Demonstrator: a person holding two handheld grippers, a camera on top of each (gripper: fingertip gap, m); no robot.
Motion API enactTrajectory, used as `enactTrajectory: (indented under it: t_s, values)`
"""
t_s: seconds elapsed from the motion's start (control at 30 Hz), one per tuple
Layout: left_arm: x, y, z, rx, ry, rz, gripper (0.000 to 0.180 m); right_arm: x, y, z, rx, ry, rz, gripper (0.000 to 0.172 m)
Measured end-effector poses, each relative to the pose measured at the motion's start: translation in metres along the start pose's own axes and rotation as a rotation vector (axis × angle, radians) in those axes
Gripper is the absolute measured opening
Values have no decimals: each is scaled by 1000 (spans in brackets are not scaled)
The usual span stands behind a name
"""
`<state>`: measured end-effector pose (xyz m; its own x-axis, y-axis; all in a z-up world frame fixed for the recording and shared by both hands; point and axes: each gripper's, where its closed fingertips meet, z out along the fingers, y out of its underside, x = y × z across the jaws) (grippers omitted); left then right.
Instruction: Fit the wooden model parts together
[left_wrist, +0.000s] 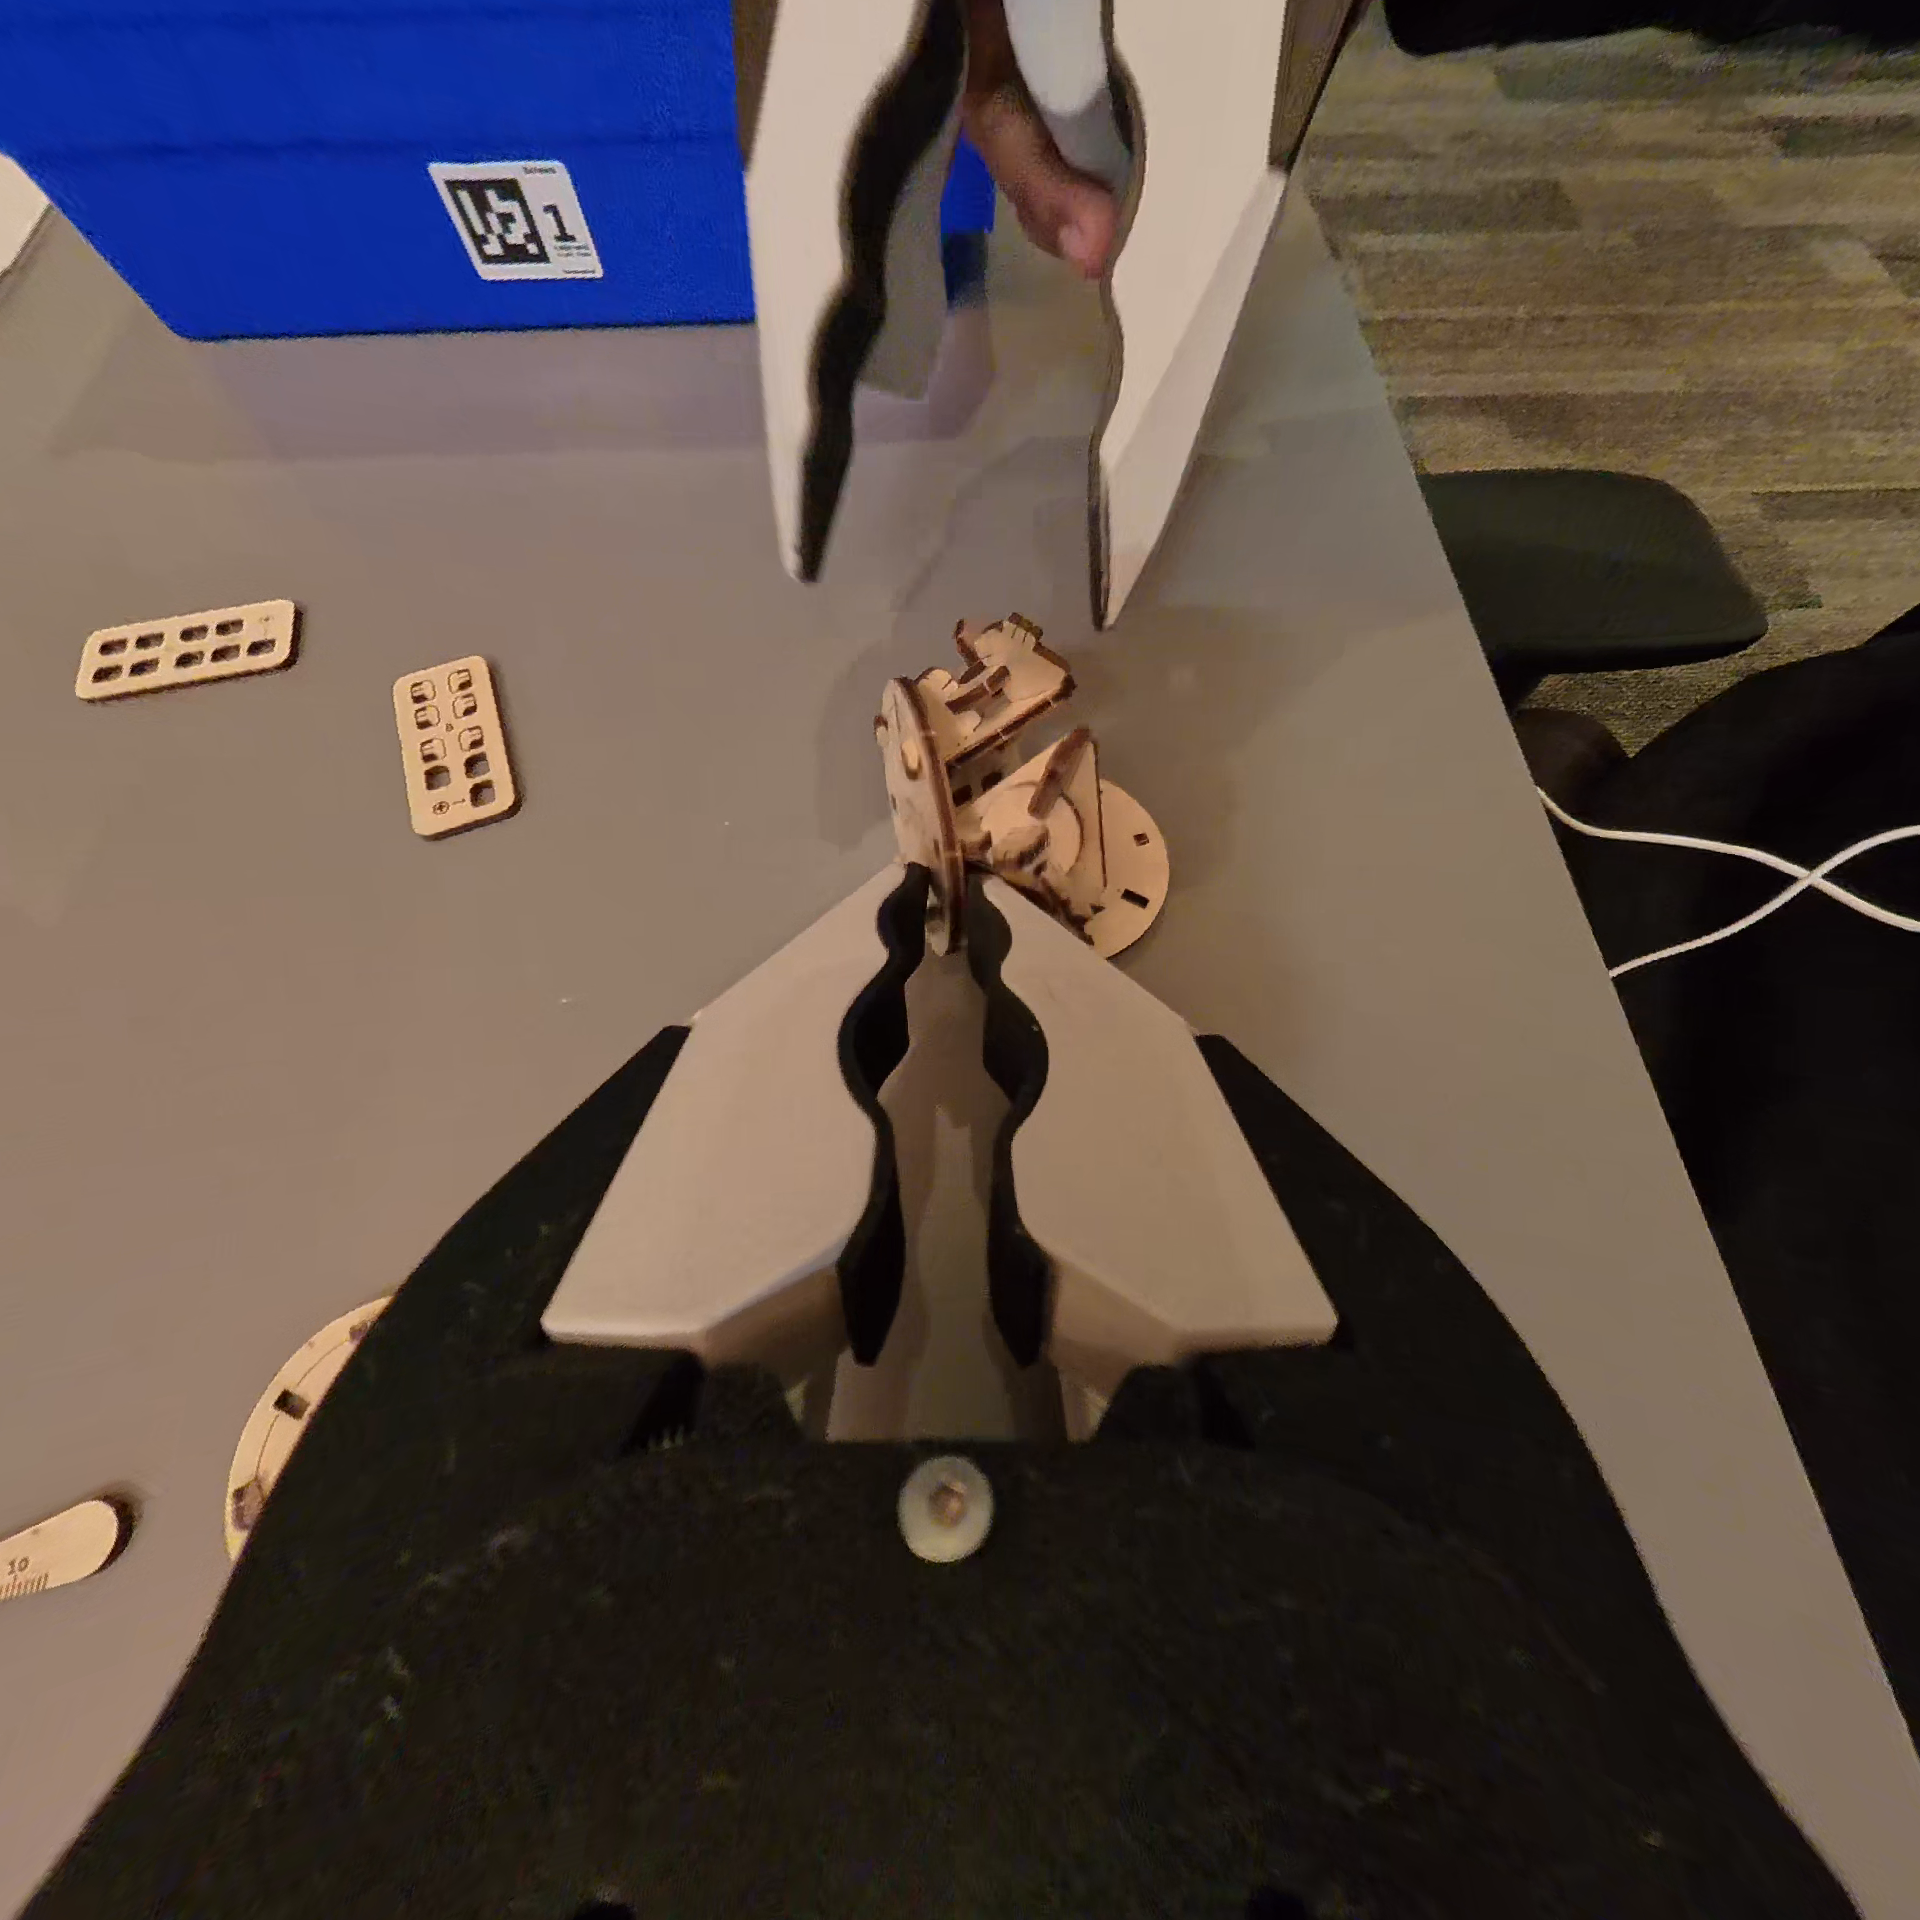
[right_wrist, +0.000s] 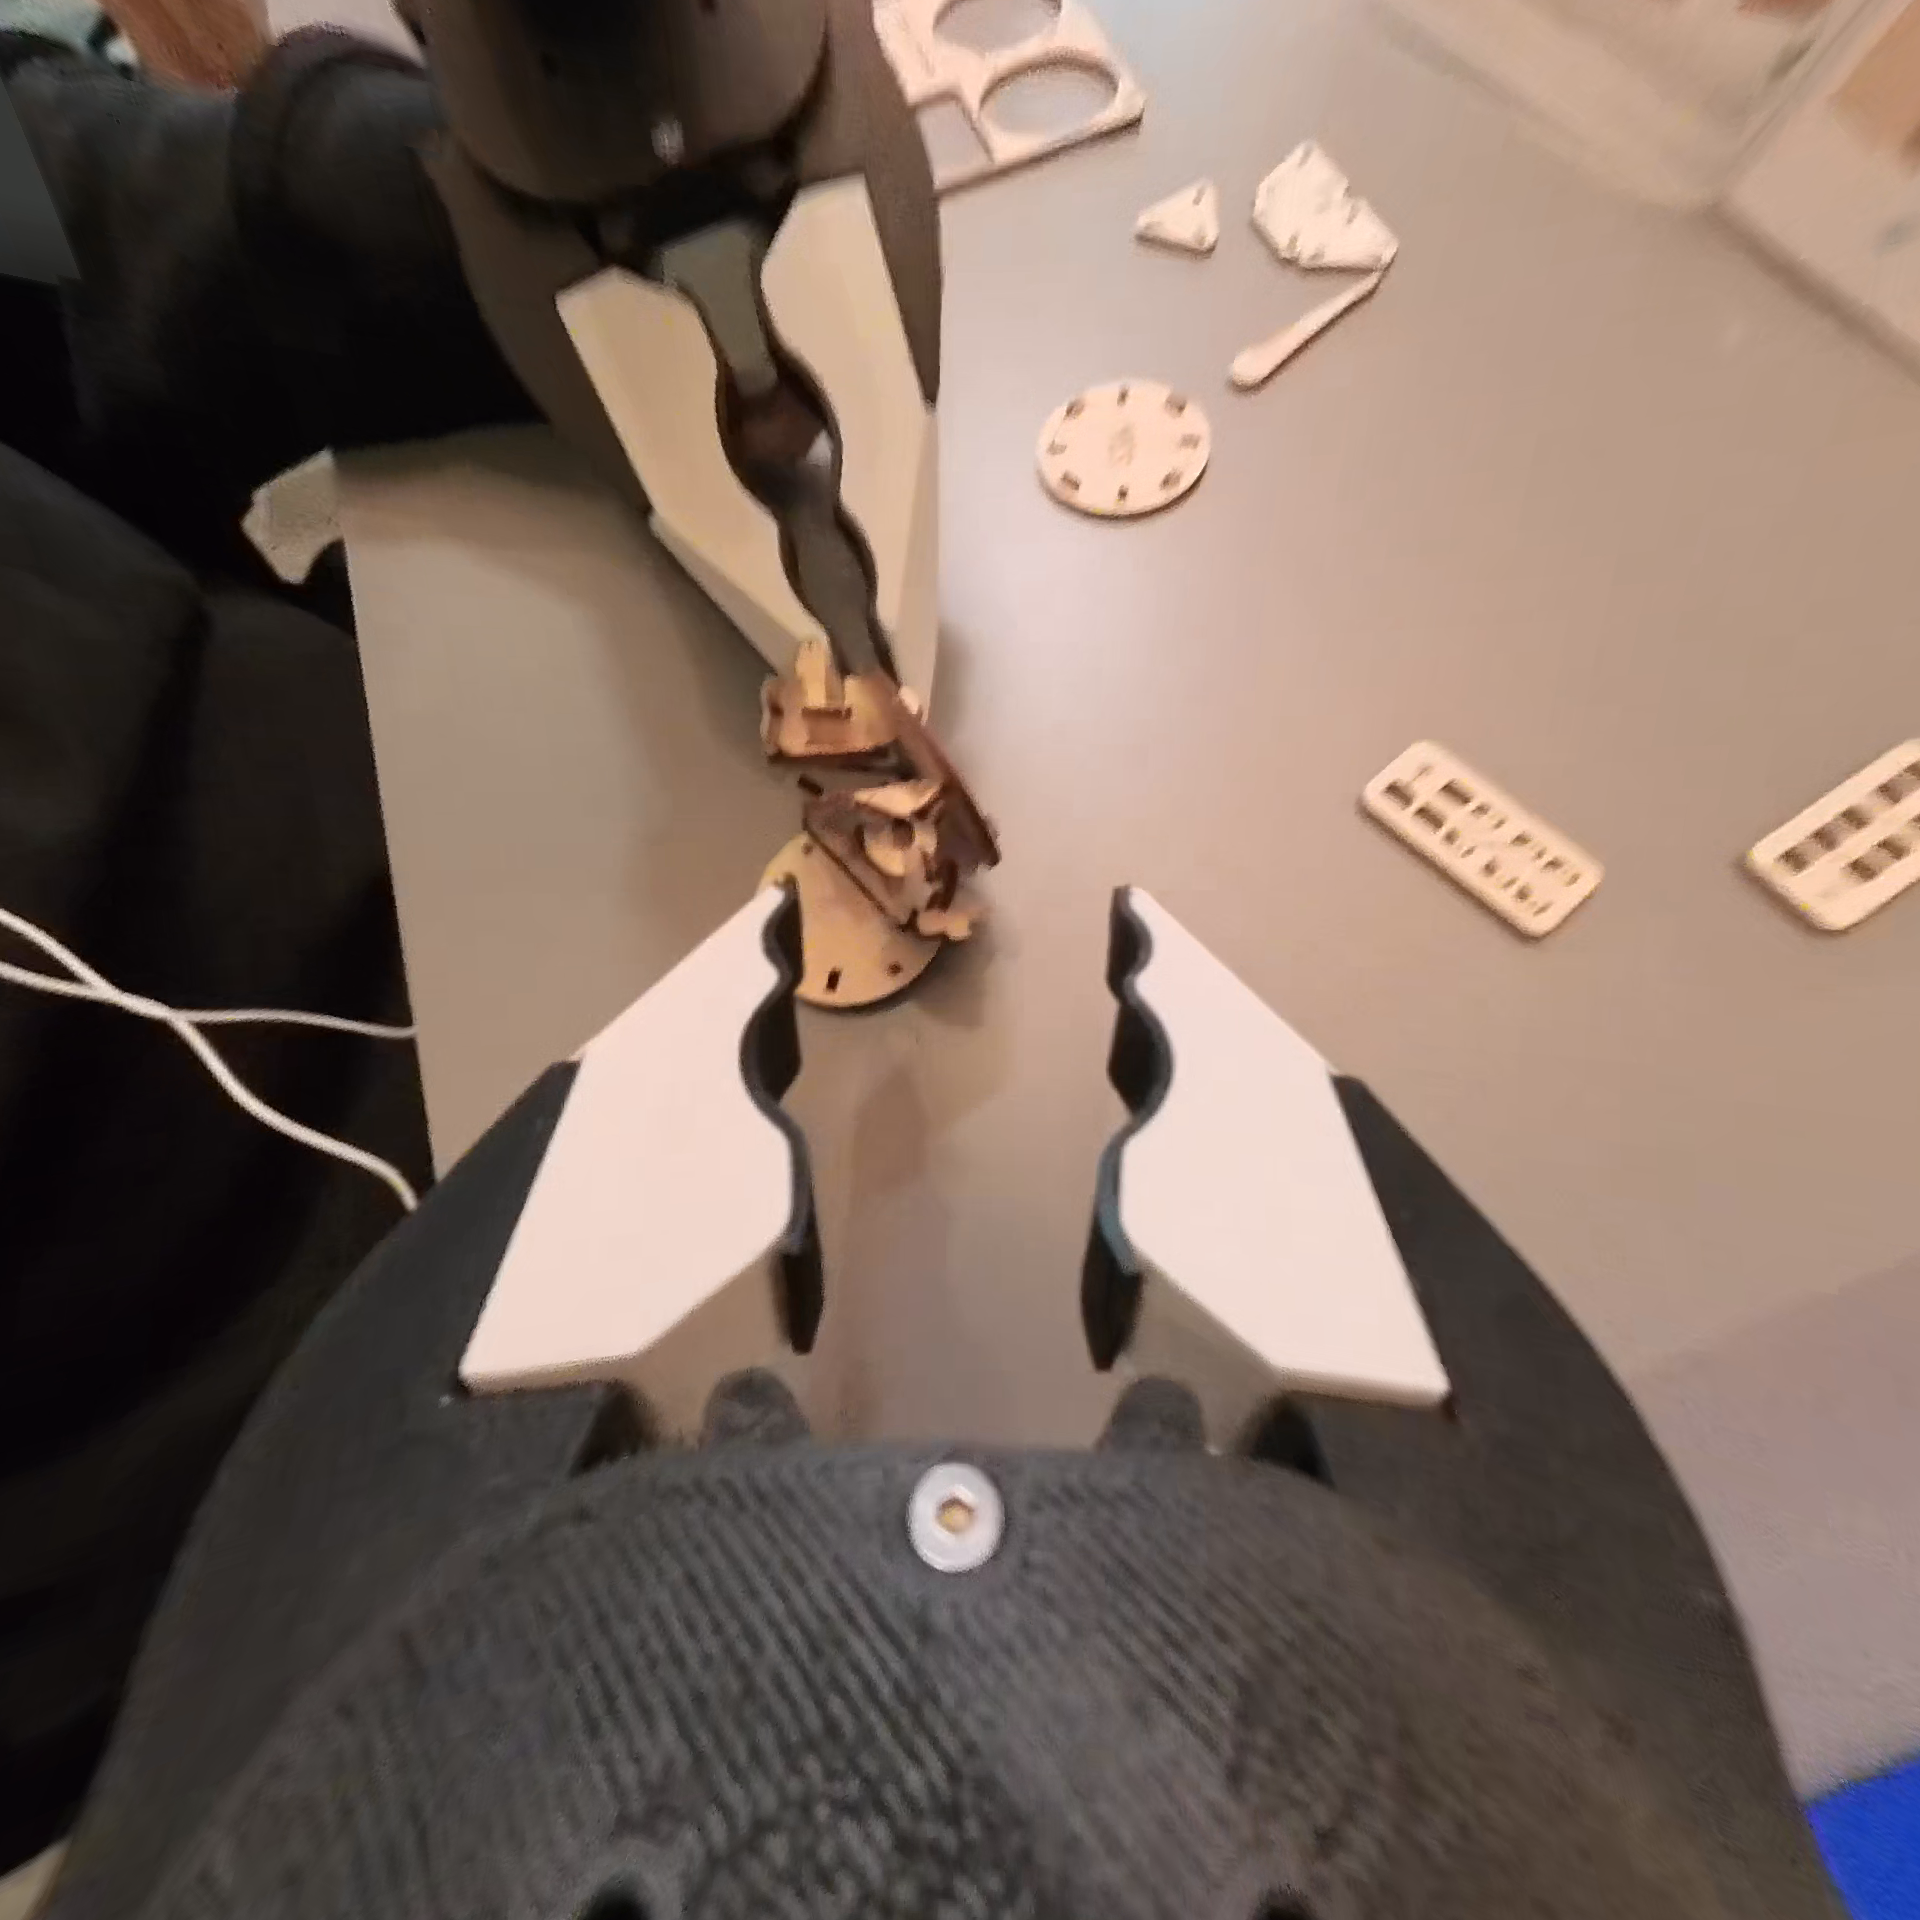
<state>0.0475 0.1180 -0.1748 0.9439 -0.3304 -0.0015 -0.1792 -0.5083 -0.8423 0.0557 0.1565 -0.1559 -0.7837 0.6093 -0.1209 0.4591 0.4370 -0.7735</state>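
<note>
A small laser-cut wooden model (left_wrist: 997, 769) stands on the grey table (left_wrist: 520, 987) near its right edge. It has a round base disc (left_wrist: 1127, 862) and an upright disc (left_wrist: 920, 790). My left gripper (left_wrist: 945, 894) is shut on the lower rim of the upright disc, both pads pressed against it. In the right wrist view the left gripper (right_wrist: 862, 665) pinches the far side of the model (right_wrist: 883, 821). My right gripper (right_wrist: 956, 899) is wide open and empty. Its left finger (right_wrist: 769, 935) is over the base disc (right_wrist: 852, 966). In the left wrist view it (left_wrist: 951, 597) hangs just beyond the model.
A blue box (left_wrist: 416, 156) with a tag stands at the back. Two slotted wooden panels (left_wrist: 187, 649) (left_wrist: 454, 746), a loose disc (right_wrist: 1125, 447), a stick (right_wrist: 1304, 332) and cut-out frames (right_wrist: 997, 83) lie around. The table edge (left_wrist: 1507, 831), a chair (left_wrist: 1590, 561) and a white cable (left_wrist: 1766, 883) are on the right. The left gripper's tips are roughly 5 cm from the right gripper's.
</note>
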Motion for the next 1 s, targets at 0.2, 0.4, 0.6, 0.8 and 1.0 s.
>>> enactTrajectory:
  t_s: [0.2, 0.4, 0.6, 0.8, 1.0]
  values:
    - [3, 2, 3, -13, 7, 16, 7, -7, 23, 21, -97, -45, 31, 55]
    - [4, 2, 3, -18, 4, 25, 5, -7, 20, 34, -100, -91, 30, 40]
    - [4, 3, 4, -33, -9, 41, 6, -8, 23, 35, -100, -158, 101, 25]
    - [5, 3, 5, -41, -22, 57, 5, -9, 24, 35, -117, -153, 98, 24]
    - [8, 3, 5, -47, -17, 78, 5, -12, 25, 35, -175, -74, 6, 25]
